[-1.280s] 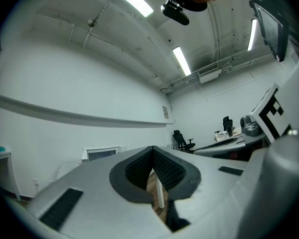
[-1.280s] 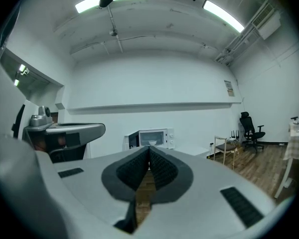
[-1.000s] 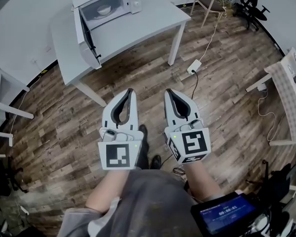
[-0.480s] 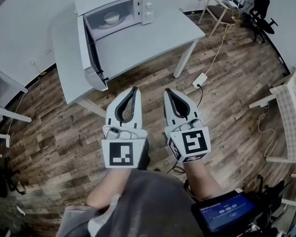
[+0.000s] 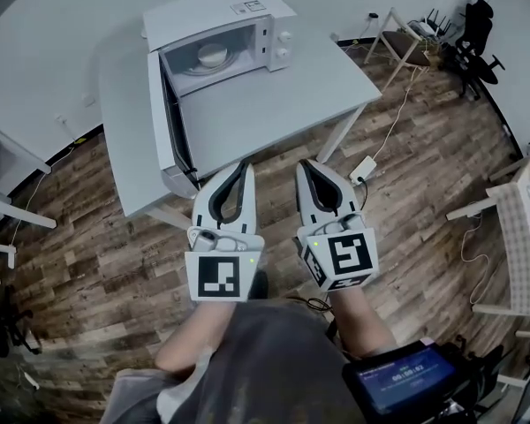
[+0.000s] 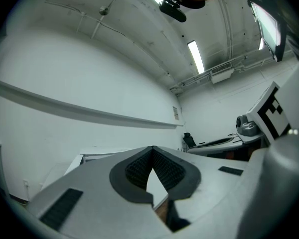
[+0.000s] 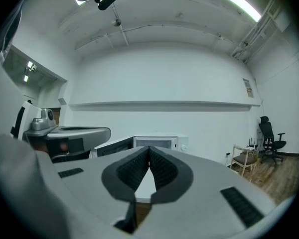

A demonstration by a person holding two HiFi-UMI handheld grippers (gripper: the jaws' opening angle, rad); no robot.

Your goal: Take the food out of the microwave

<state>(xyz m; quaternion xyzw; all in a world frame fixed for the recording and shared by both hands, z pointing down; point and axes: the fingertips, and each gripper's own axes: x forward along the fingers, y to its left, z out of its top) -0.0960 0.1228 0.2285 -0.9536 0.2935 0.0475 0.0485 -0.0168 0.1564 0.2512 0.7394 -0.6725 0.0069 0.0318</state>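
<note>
While both tools hover side by side near the front edge of the white surface [image 5: 283, 95], neither touches anything. The left tool [image 5: 239, 166] has its jaws together with nothing between them, and the right tool [image 5: 306, 165] is likewise closed and empty. The microwave [image 5: 247, 16] stands at the far end of the surface, its door [image 5: 162, 113] swung wide open. The food sits inside in a pale dish [image 5: 213, 56]; its contents cannot be made out. In the right gripper view the jaws mask the lower cavity. The left gripper view shows little of the microwave behind its own jaws.
</note>
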